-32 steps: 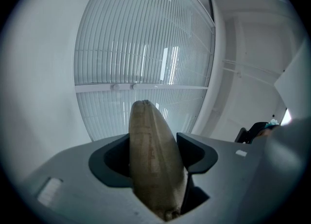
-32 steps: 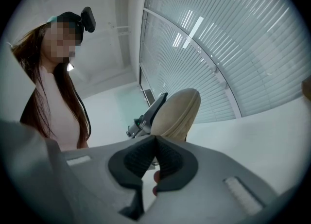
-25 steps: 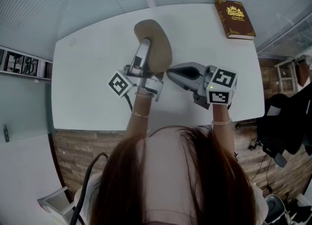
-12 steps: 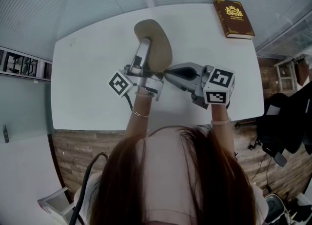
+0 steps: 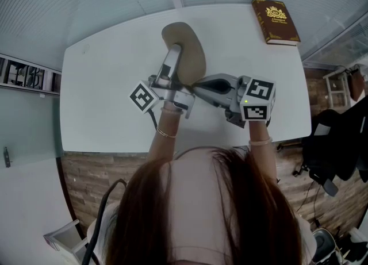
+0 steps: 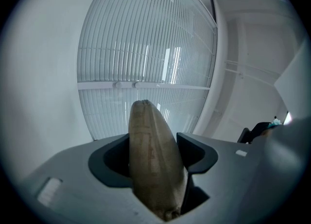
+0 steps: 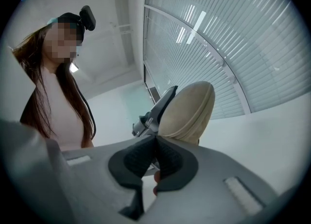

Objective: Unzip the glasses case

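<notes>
The left hand-held gripper [image 6: 154, 157] clamps the glasses case [image 5: 192, 54], while the right hand-held gripper [image 7: 154, 157], pinched shut on what looks like its small zipper pull [image 7: 155, 180], could slip off.

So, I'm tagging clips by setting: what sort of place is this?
Probably an office or meeting room: a white table, slatted glass partition walls, and what looks like a dark office chair beside it.

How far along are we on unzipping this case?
Done: the left gripper clamps the glasses case. In hand: the right gripper is pinched shut at its near end, apparently on the zipper pull. Left: drawing the zipper open; no opened seam shows.
</notes>
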Tool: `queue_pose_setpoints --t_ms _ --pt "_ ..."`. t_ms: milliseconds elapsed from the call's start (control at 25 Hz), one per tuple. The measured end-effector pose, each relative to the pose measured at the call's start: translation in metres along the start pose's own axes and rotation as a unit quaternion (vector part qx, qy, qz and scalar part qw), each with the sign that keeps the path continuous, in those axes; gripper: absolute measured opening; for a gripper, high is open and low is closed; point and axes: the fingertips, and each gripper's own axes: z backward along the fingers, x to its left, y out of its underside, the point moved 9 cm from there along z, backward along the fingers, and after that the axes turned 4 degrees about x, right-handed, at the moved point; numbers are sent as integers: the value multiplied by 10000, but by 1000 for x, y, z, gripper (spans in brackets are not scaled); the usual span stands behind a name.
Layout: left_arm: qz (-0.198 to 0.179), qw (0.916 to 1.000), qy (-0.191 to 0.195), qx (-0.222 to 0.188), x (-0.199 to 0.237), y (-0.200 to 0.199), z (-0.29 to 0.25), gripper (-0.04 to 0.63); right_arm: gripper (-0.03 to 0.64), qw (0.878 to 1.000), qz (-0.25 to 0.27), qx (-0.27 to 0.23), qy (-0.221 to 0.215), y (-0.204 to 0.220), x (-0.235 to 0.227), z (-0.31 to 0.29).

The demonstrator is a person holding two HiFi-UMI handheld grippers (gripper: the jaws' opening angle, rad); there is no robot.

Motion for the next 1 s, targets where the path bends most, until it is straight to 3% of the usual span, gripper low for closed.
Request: queue_pose_setpoints --t_ms 360,680,800,920,1000 --pt "-509 9984 -205 127 -5 0 -3 291 7 9997 -226 -54 68 8 -2 0" --pt "-1129 9923 -474 175 -12 -5 1 291 10 9972 -142 -388 629 5 -8 16" --pt "-1786 9797 -809 419 -16 -4 4 291 9 9938 72 -482 997 6 -8 22" --pt "-2723 9523 -1149 762 -26 -3 5 291 5 9895 274 -514 1325 6 -6 24" --pt "-3073 9394 -1236 886 -33 1 5 291 3 9870 393 -503 1475 6 -4 24"
